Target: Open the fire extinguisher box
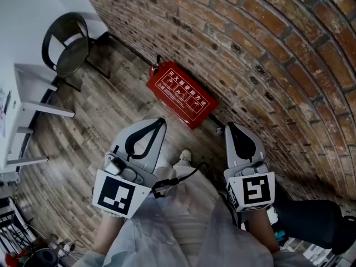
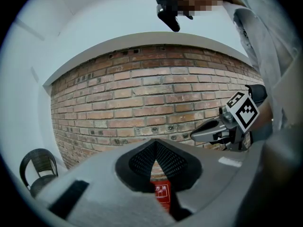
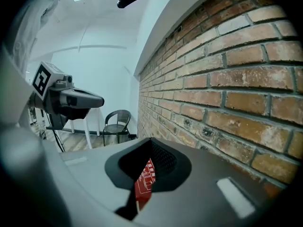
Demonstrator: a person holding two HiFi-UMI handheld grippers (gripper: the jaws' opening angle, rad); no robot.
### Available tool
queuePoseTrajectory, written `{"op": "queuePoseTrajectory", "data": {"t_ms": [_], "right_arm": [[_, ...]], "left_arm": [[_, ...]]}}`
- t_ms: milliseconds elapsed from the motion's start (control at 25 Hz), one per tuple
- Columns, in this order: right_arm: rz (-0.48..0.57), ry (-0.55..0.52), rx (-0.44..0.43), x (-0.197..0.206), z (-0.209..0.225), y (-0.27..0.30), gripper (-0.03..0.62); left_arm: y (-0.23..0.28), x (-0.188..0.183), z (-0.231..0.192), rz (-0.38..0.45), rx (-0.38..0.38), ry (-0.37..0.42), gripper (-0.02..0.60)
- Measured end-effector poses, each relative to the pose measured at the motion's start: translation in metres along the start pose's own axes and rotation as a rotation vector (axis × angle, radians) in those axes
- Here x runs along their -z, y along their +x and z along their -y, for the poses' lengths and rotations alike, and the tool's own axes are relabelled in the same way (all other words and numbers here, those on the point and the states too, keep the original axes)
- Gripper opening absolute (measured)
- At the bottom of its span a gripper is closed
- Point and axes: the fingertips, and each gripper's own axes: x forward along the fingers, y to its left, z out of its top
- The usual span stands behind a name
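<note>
Hovering short of the fire extinguisher box (image 1: 181, 93) mid-approach, left tool (image 1: 161, 120) and right tool (image 1: 229, 126), both clenched empty, must next reach it.

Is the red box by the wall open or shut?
Shut: the red box lies against the brick wall with its printed front flat and closed, no gap along its edges, and nothing inside showing.

In both gripper views the jaws hide all but a red sliver of the fire extinguisher box (image 2: 162, 195). Its print is unreadably small. The head view's edge cuts off the tabletop (image 1: 12, 138) at nine o'clock.
</note>
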Motion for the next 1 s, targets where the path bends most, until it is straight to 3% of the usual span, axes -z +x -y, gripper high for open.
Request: {"op": "queuePoseTrajectory", "data": {"t_ms": [440, 1000], "right_arm": [[0.004, 0.020, -0.002, -0.001, 0.010, 0.005, 0.011], [-0.024, 0.048, 0.064, -0.005, 0.003, 0.025, 0.011]], "left_arm": [[0.012, -0.009, -0.007, -0.007, -0.005, 0.019, -0.002], [0.023, -0.007, -0.034, -0.010, 0.075, 0.024, -0.002]]}}
